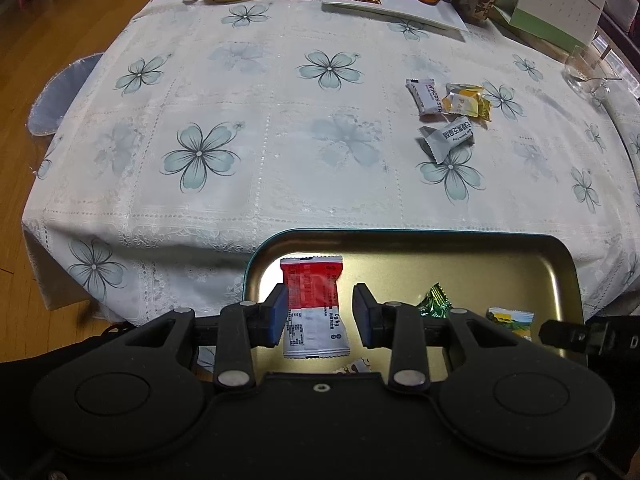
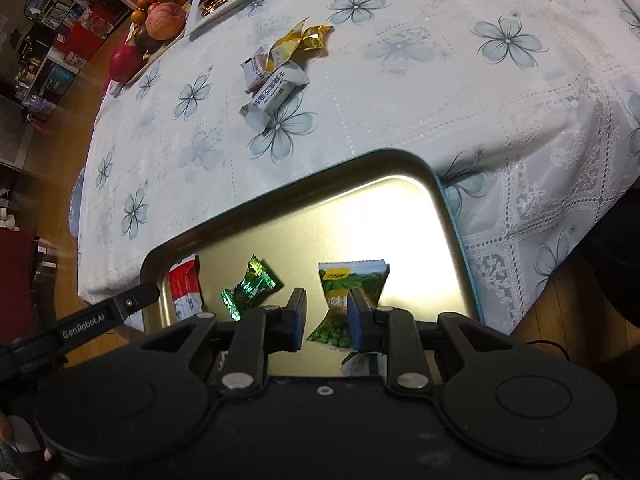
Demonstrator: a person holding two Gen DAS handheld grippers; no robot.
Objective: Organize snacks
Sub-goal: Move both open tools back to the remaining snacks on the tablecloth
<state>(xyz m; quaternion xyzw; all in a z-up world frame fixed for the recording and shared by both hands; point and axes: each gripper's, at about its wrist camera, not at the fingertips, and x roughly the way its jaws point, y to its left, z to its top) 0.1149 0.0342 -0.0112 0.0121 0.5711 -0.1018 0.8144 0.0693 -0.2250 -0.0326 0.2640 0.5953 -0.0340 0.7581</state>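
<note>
My gold tin tray [image 1: 560, 276] sits at the near edge of the surface [image 1: 280, 120], which wears a white cloth with blue flowers. In the tray lie 3 wrapped snacks: a red and white packet [image 1: 314, 304], a shiny green candy [image 2: 250, 286] and a packet printed with a green landscape [image 2: 352, 292]. My left tool [image 1: 320, 316] hangs over the red and white packet with its jaws spread; the packet lies between them, close against the left pad, and I cannot tell if that pad touches it. My right tool [image 2: 326, 316] stands part open astride the pinched waist of the landscape packet; I cannot tell whether its pads press the wrapper. Further out on the cloth 3 more snacks cluster together: a grey packet [image 1: 448, 136], a white one [image 1: 424, 96] and a yellow one [image 1: 466, 100]. At the far end a white plate [image 1: 400, 10] holds sweets and small oranges
</note>
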